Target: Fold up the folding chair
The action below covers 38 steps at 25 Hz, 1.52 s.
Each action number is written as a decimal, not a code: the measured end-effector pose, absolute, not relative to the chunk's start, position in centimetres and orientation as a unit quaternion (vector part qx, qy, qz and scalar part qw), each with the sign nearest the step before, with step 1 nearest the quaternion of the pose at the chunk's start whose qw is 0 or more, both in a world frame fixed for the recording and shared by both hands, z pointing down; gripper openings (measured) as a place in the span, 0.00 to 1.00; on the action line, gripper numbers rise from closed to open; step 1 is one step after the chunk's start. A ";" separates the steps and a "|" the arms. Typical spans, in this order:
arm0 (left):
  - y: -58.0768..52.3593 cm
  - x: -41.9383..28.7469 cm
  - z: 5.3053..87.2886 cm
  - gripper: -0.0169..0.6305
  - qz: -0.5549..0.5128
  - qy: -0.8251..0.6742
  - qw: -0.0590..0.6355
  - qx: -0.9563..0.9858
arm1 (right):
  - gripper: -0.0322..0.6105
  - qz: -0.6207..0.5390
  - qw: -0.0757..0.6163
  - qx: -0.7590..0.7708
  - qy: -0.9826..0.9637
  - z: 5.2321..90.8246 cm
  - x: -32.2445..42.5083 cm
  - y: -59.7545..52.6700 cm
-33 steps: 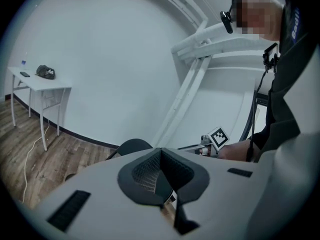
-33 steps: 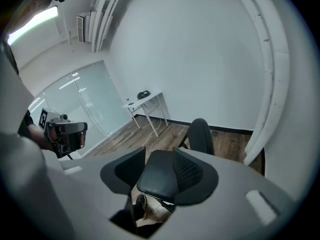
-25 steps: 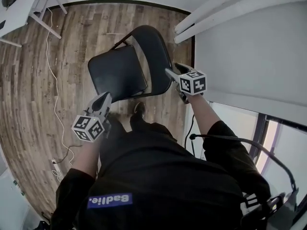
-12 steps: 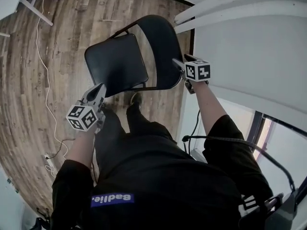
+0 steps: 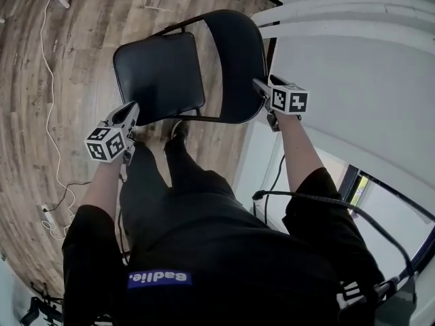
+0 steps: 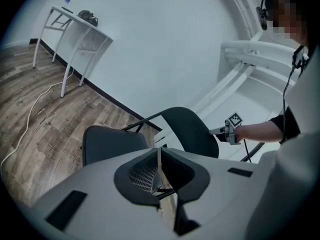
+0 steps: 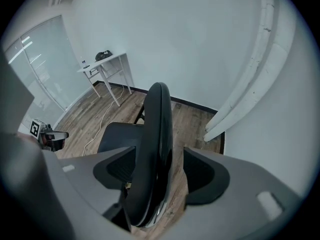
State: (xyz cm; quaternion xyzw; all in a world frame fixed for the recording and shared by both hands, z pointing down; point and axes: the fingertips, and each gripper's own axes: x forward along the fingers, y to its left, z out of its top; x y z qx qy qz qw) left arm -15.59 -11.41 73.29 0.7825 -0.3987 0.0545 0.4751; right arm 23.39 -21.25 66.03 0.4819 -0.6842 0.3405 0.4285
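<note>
The folding chair (image 5: 183, 66) stands open on the plank floor (image 5: 75, 39) at my twelve o'clock. Its smooth black seat (image 5: 160, 77) faces nine, and the long axis of the curved backrest (image 5: 234, 60) runs twelve to six. My right tongs (image 5: 259, 87) have just been opening and straddle that backrest without squeezing it (their own view alone shows it edge-on, thin and glossy). My left tongs (image 5: 130, 107) are closed on nothing, beside the seat's near corner.

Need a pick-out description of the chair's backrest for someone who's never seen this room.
On the wood floor beside the white wall stands an unfolded black folding chair. Its backrest is the curved black panel rising behind the flat seat, on the wall side. Unlike the seat it stands upright, and the open right claw, its jaws just opened wider, straddles its edge.
</note>
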 end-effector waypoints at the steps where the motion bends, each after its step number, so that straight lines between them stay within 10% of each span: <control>1: -11.2 -15.7 74.4 0.03 0.059 -0.400 0.480 0.778 | 0.46 0.340 0.431 0.481 -0.684 66.3 23.4 -21.4; 38: -9.4 -20.3 107.0 0.59 0.075 -0.252 0.668 0.696 | 0.49 0.351 0.475 0.434 -0.680 73.2 20.9 -23.7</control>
